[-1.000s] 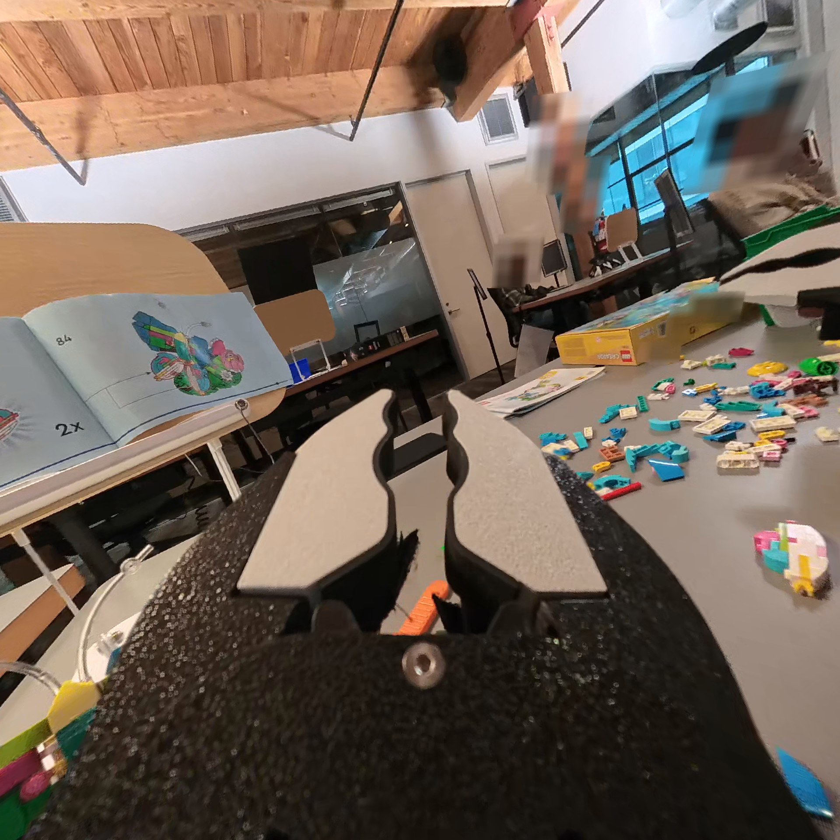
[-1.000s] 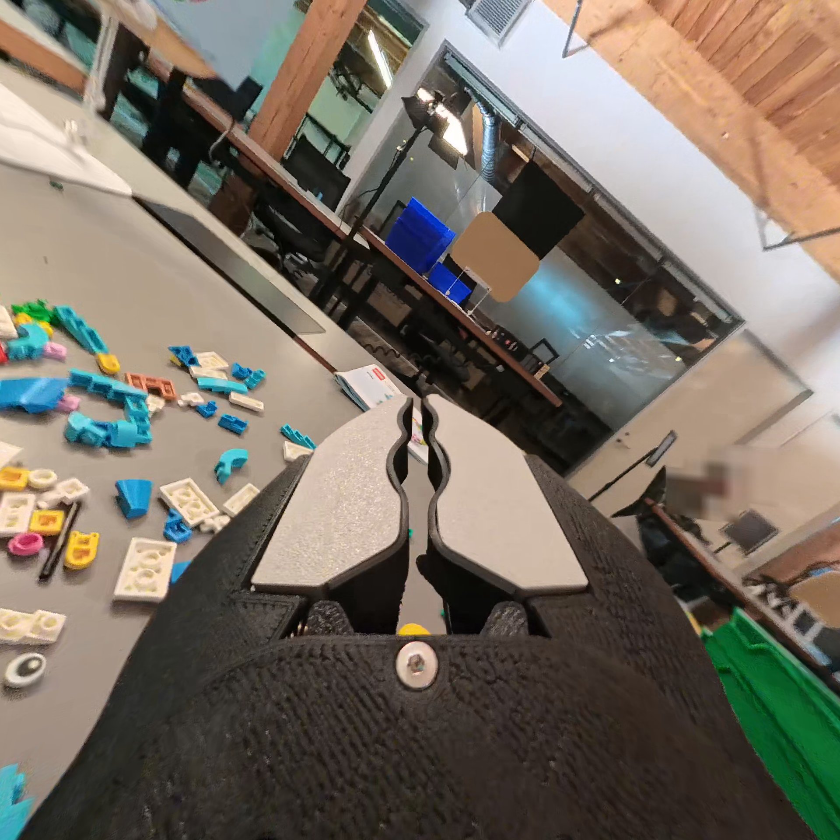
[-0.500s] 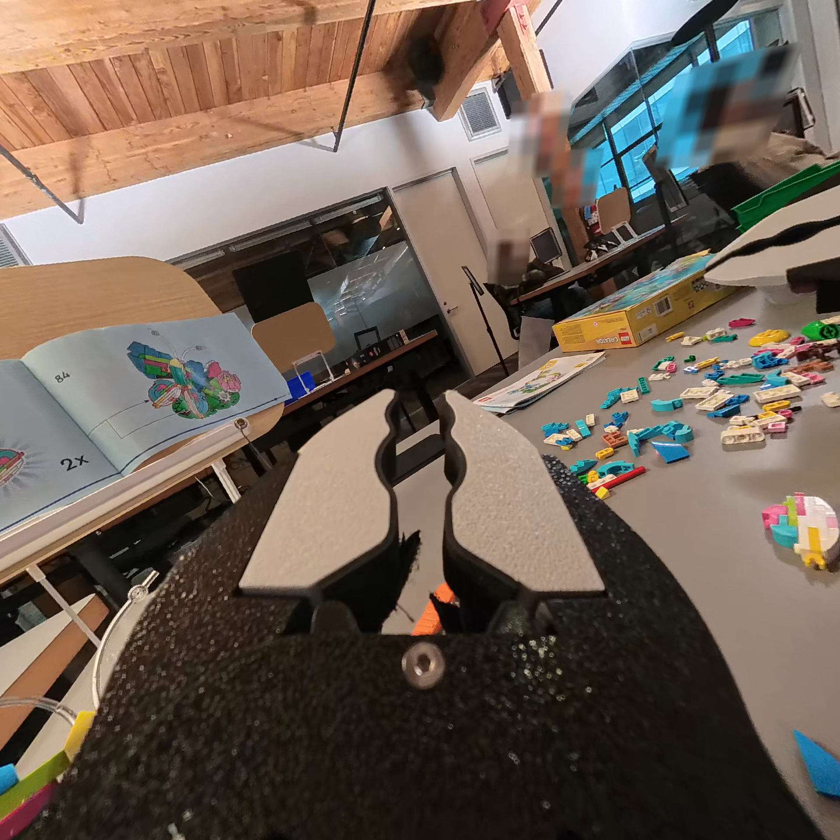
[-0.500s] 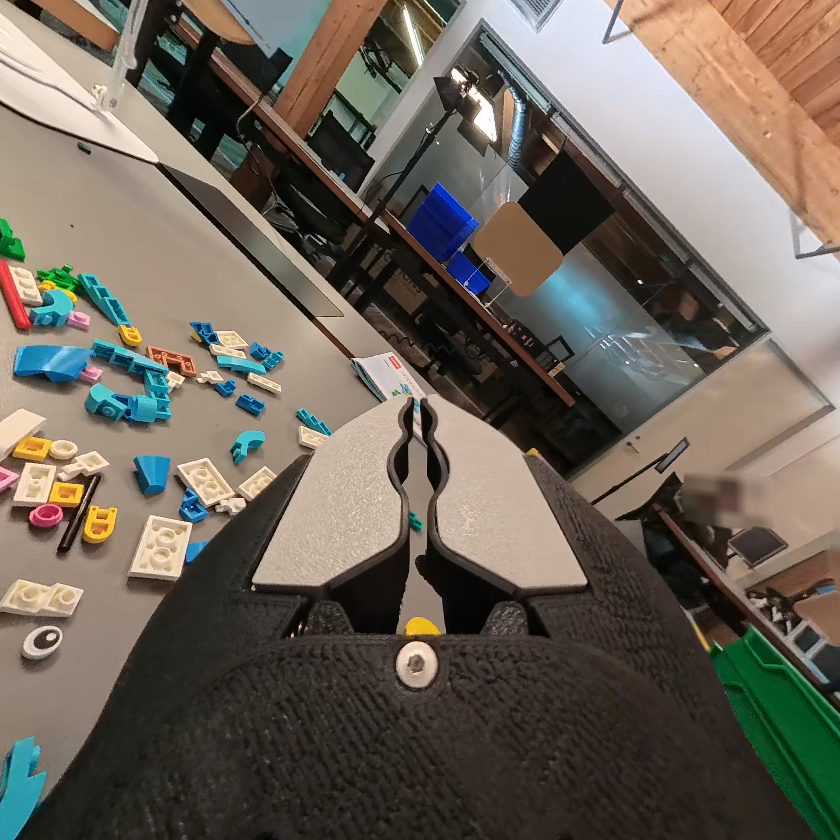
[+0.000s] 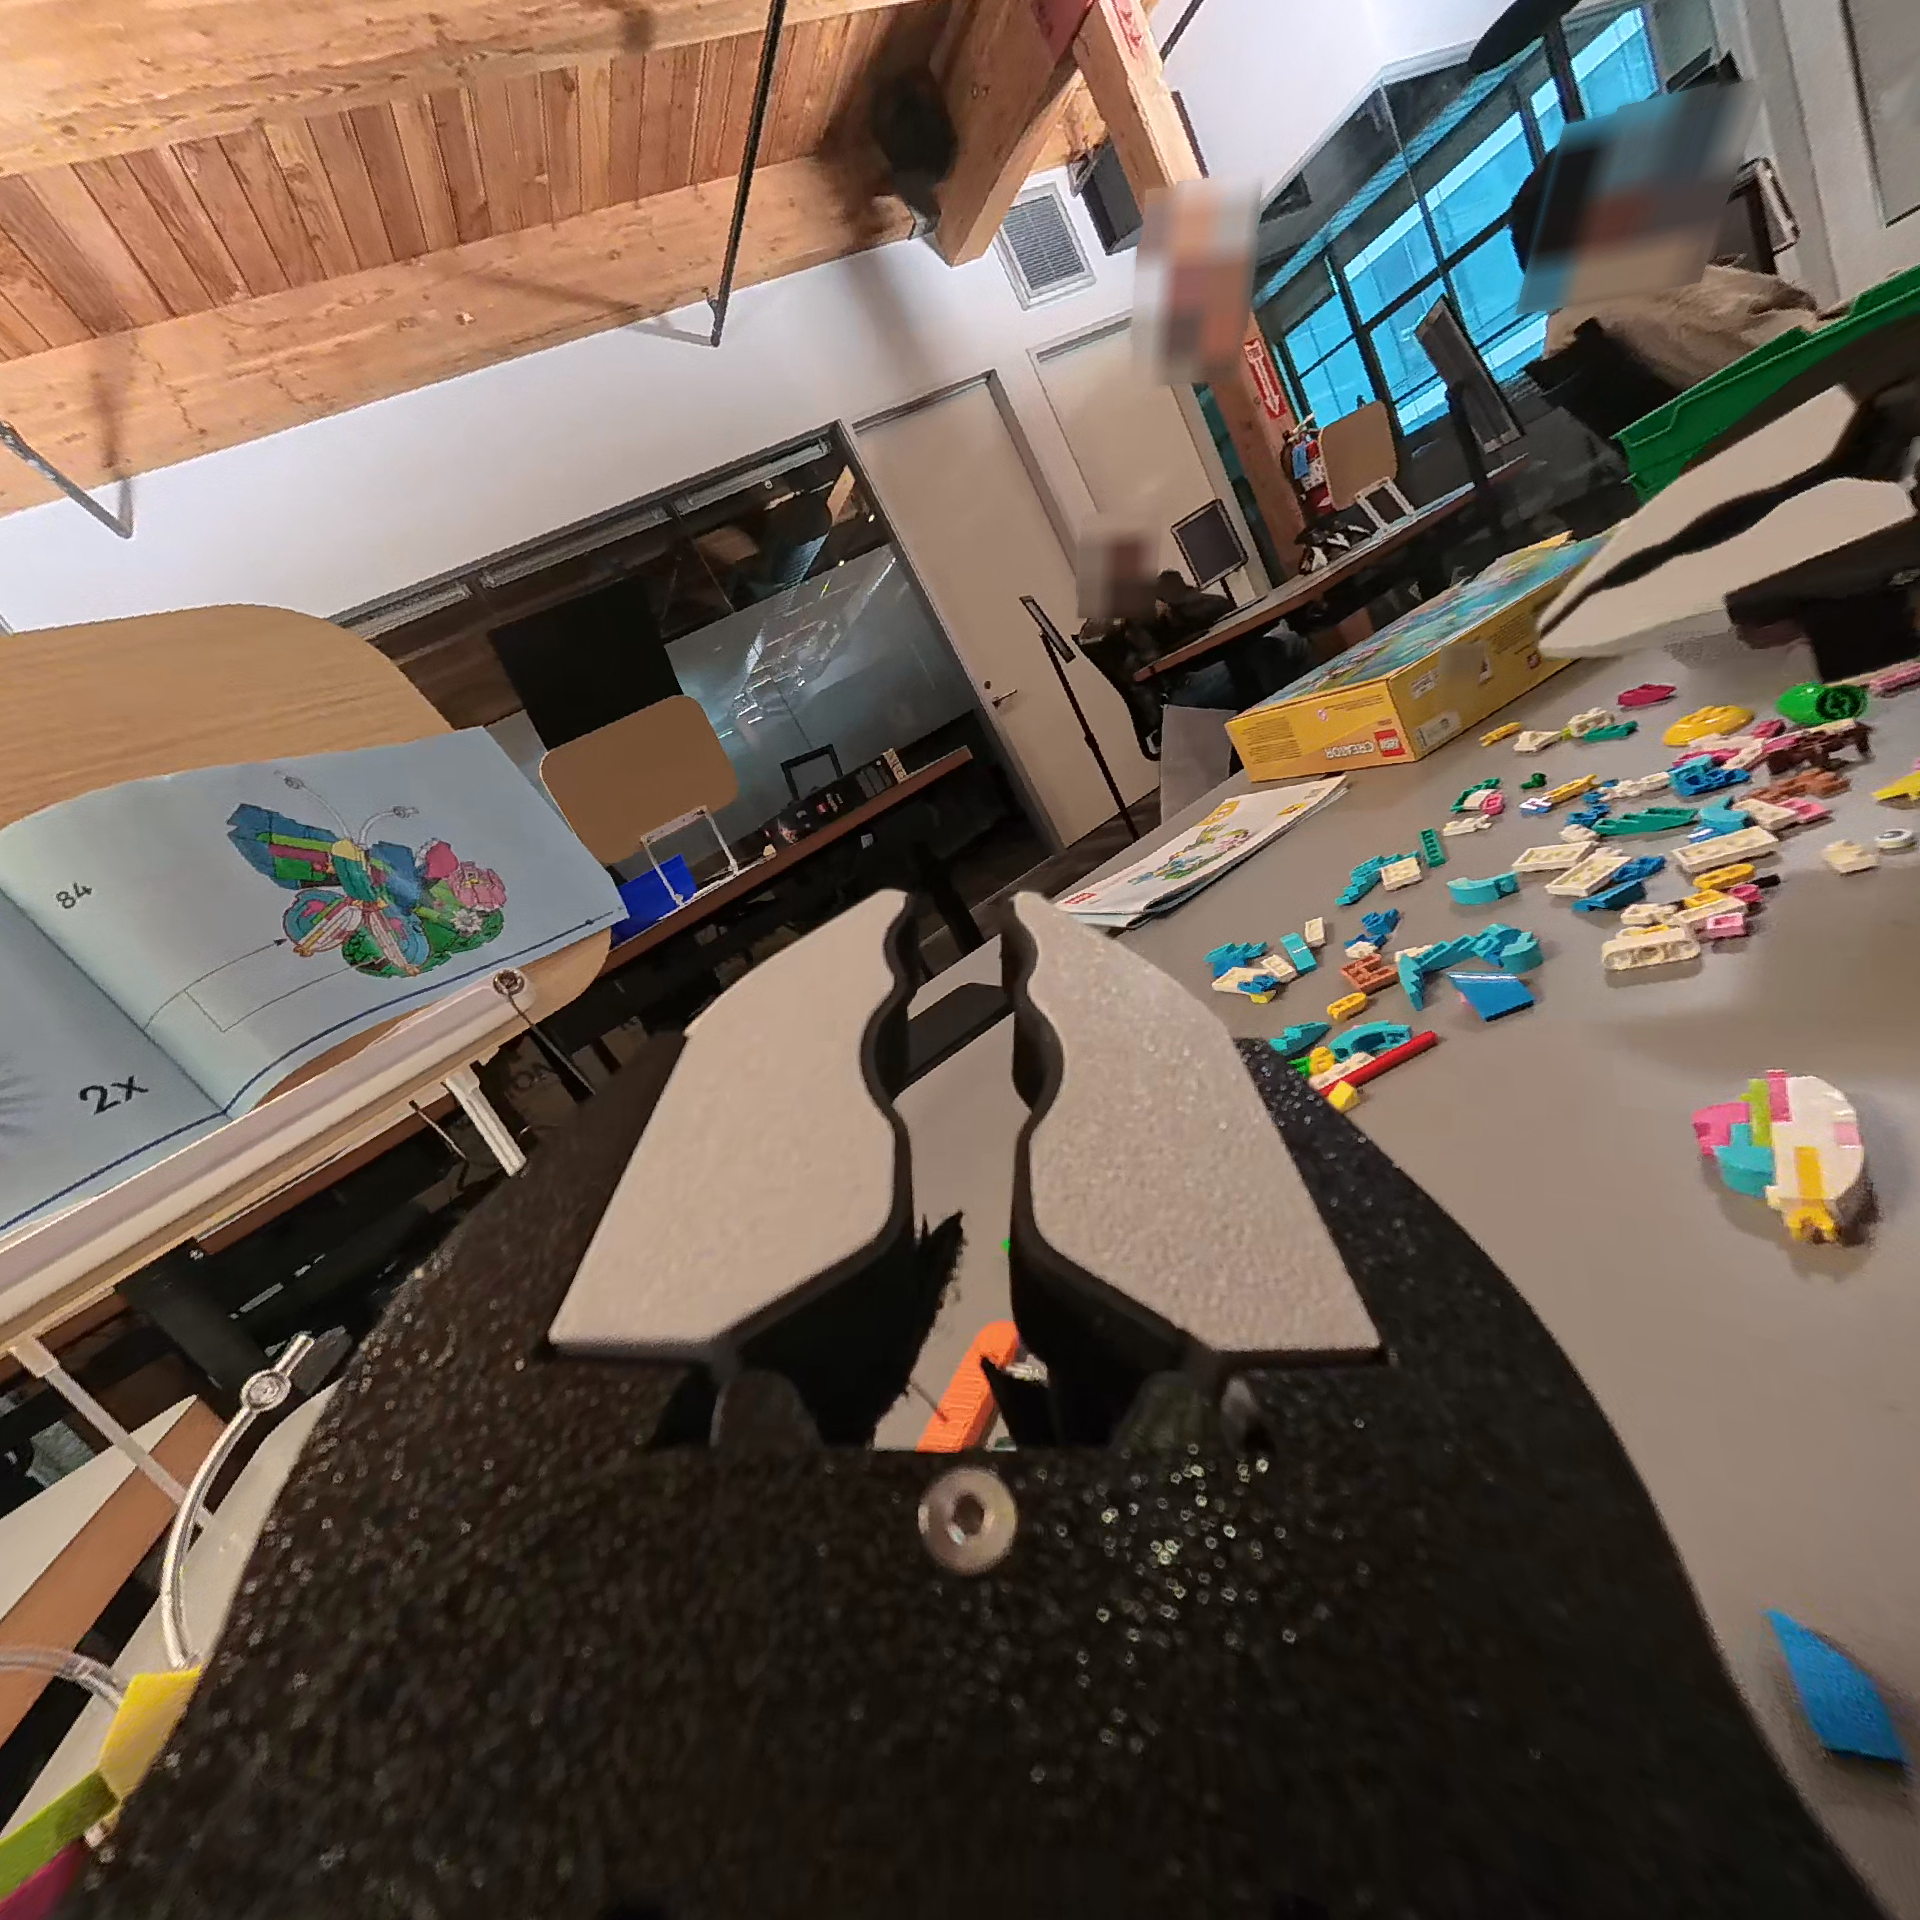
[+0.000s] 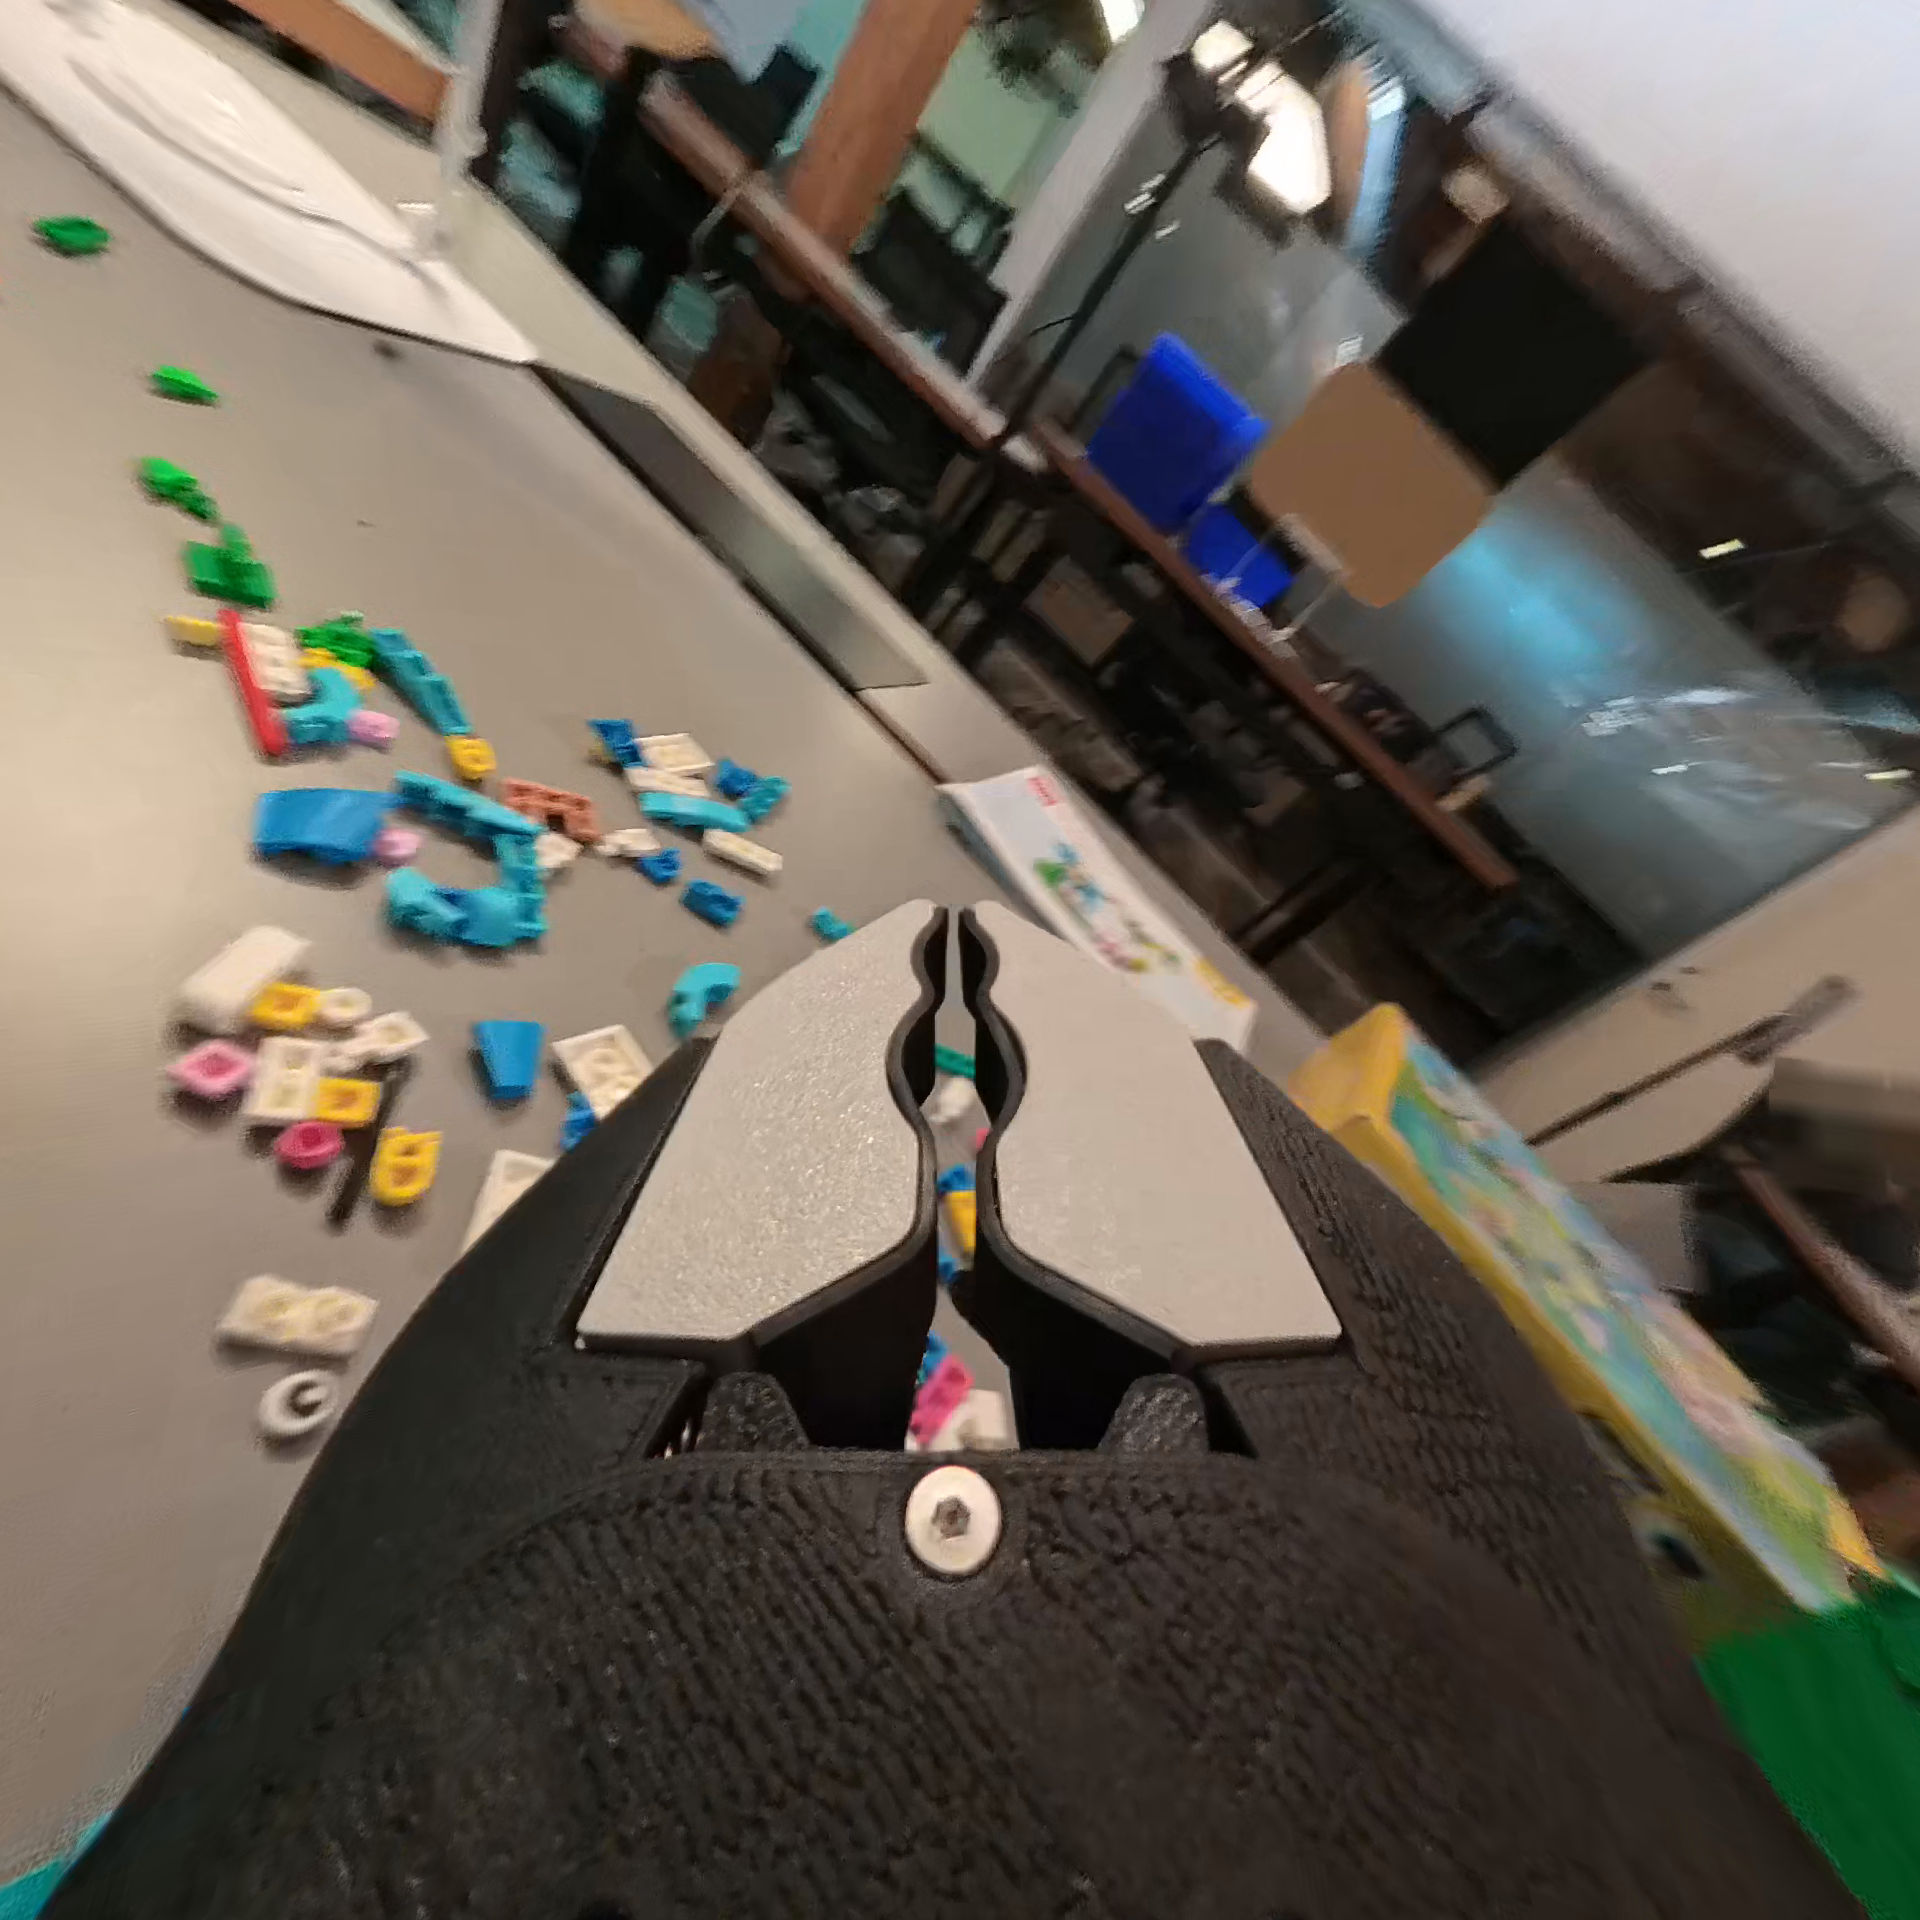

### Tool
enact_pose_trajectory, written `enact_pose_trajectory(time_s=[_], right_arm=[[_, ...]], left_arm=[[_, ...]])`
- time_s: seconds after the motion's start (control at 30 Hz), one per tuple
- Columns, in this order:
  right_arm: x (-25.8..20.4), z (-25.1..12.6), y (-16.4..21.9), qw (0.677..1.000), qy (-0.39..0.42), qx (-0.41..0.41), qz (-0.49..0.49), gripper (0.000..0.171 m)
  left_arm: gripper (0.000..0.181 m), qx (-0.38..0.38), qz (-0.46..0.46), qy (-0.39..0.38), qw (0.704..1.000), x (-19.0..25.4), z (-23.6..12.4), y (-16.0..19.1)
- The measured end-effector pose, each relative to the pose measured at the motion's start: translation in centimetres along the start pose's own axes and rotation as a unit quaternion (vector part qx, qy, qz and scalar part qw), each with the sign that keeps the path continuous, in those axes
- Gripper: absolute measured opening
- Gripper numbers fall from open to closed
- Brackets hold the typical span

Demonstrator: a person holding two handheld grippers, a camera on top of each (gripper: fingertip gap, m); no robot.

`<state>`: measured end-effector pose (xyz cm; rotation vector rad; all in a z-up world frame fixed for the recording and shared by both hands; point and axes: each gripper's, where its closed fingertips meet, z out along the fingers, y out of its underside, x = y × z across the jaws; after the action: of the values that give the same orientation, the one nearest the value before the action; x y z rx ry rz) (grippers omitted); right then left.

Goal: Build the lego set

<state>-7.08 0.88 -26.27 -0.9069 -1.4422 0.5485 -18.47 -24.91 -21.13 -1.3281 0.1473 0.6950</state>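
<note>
The right gripper (image 6: 954, 920) fills the lower half of the blurred frame, its grey fingers (image 6: 790, 1132) nearly closed with only a thin gap at the tips. Loose bricks (image 6: 457, 862) in blue, white, yellow, pink and green lie scattered on the grey surface (image 6: 104, 831) at nine to ten o'clock. A booklet (image 6: 1091, 894) lies at one o'clock, and a yellow box (image 6: 1558, 1278) sits at three o'clock.

We see a grey table (image 5: 1558, 1299) strewn with loose lego pieces (image 5: 1621, 862) in teal, white, yellow and pink. A small pink-white-teal assembly (image 5: 1787, 1153) lies apart from them, nearer us. A yellow lego box (image 5: 1382, 707) and a closed instruction booklet (image 5: 1205, 852) lie at the far edge.
</note>
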Motion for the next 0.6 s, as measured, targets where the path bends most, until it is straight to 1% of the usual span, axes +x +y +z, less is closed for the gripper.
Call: enact_pose_trajectory(time_s=[0.13,0.17,0.23,0.33,0.43,0.6], right_arm=[[-2.6,1.1,-0.5,0.988,-0.121,-0.061,0.069,0.004],[-3.3,1.5,-0.4,0.980,-0.152,-0.085,0.094,0.007],[-4.2,2.5,0.2,0.961,-0.197,-0.139,0.139,0.019],[-5.1,3.8,2.0,0.929,-0.243,-0.222,0.172,0.023],[-5.9,4.6,3.1,0.893,-0.284,-0.273,0.218,0.022],[-6.6,4.4,5.2,0.864,-0.303,-0.351,0.198,0.014]], left_arm=[[0.014,0.000,0.002,-0.002,1.000,-0.1,-0.1,0.0],[0.014,-0.002,0.005,-0.003,1.000,-0.1,-0.1,0.1],[0.014,-0.004,0.009,-0.002,1.000,-0.1,-0.1,0.1],[0.014,-0.004,0.016,0.003,1.000,0.1,-0.1,0.0],[0.014,-0.005,0.020,0.014,1.000,0.6,0.0,0.0],[0.016,-0.009,0.029,0.033,0.999,1.4,0.2,0.0]])
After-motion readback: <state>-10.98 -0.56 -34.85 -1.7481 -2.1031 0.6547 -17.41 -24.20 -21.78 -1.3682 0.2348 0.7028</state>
